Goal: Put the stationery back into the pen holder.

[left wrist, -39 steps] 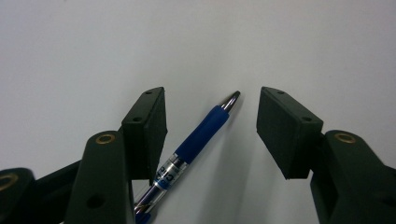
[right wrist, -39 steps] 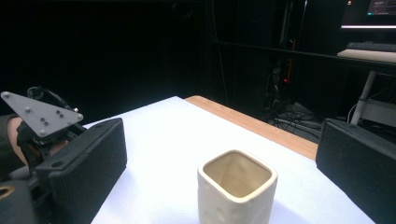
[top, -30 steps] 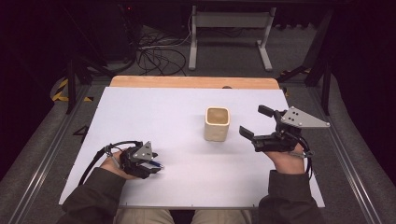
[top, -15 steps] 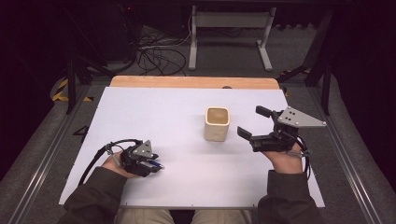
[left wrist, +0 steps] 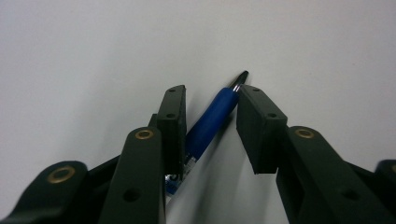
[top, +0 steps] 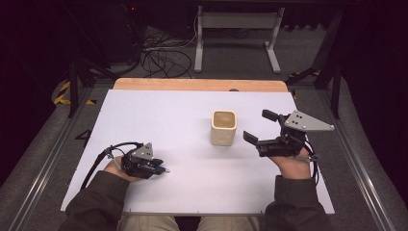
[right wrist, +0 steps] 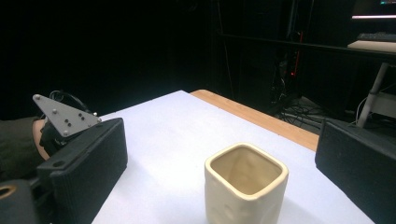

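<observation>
A blue pen [left wrist: 211,119] with a silver tip; a cream square cup [top: 223,127]; black grippers with grey plates; a white table [top: 159,120] edged in light wood.

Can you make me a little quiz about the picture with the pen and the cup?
1. True or false: the blue pen lies between the jaws of the left gripper.
2. What shape is the rim of the cream cup: A round, B squarish, C star-shaped?
3. Fill in: the right gripper has its jaws wide ____, beside the cup.

Key
1. True. The jaws have just been closing around the pen, and a gap still shows beside it.
2. B.
3. Open. It points at the cup and holds nothing.
</observation>
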Demonstrator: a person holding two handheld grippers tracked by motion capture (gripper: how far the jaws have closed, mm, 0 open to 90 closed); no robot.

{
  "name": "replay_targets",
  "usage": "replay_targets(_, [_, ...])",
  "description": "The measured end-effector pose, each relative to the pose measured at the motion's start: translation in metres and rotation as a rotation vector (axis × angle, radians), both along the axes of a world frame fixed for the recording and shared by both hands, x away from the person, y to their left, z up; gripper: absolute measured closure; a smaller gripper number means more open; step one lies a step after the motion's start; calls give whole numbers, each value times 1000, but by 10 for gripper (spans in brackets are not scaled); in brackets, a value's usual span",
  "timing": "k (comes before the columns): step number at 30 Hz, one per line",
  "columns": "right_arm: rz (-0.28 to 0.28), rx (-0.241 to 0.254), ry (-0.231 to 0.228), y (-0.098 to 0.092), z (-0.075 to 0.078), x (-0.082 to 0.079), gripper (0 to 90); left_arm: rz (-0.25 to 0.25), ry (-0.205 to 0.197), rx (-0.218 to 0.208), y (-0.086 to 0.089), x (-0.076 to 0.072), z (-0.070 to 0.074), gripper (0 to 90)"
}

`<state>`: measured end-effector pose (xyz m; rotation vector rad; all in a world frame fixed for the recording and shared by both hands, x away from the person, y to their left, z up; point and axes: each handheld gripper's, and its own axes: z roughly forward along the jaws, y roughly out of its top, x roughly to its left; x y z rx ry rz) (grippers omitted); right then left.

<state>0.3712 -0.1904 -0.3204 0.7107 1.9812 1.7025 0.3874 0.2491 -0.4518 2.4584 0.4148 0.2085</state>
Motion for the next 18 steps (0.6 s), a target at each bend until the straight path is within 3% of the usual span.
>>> replay_targets(7, [3,-7,1,1,0,0,32,-18,-32,19,-3,-4,1,798])
replay_targets(13, [5,-8,2,2,0,1,34,2,-54,48,-5,-5,4,799])
replay_targets(16, [4,-6,3,2,-1,1,35,30,-71,18,-3,-6,8,799])
replay_targets(17, [5,-2,7,2,-1,1,36,37,-79,-3,-2,-5,10,799])
replay_targets(18, [5,-5,5,3,-1,1,36,62,-96,-54,0,-6,15,799])
